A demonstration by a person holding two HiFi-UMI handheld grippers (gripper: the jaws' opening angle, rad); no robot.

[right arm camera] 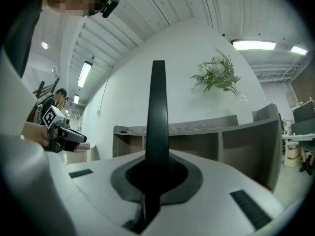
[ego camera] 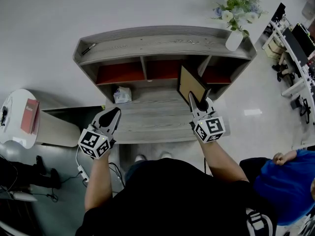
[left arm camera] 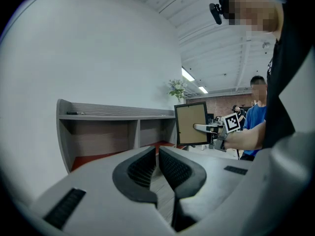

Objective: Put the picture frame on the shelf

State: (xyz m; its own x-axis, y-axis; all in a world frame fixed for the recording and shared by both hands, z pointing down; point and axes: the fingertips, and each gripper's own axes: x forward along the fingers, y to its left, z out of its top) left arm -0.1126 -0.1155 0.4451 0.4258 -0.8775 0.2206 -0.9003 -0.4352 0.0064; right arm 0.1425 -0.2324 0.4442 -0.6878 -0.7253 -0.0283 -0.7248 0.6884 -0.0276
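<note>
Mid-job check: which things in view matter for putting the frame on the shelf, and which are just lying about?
For the job:
- frame, held upright in the right gripper
- shelf

Lying about:
- vase of flowers on the shelf top
- white pack on the desk
- red book on the round table
- left gripper, empty

White vase (ego camera: pixel 234 39) with flowers (ego camera: pixel 238 6), upper right. Tissue box (ego camera: pixel 122 95) mid-frame. Red book (ego camera: pixel 30 115) on round white table (ego camera: pixel 12 132).
</note>
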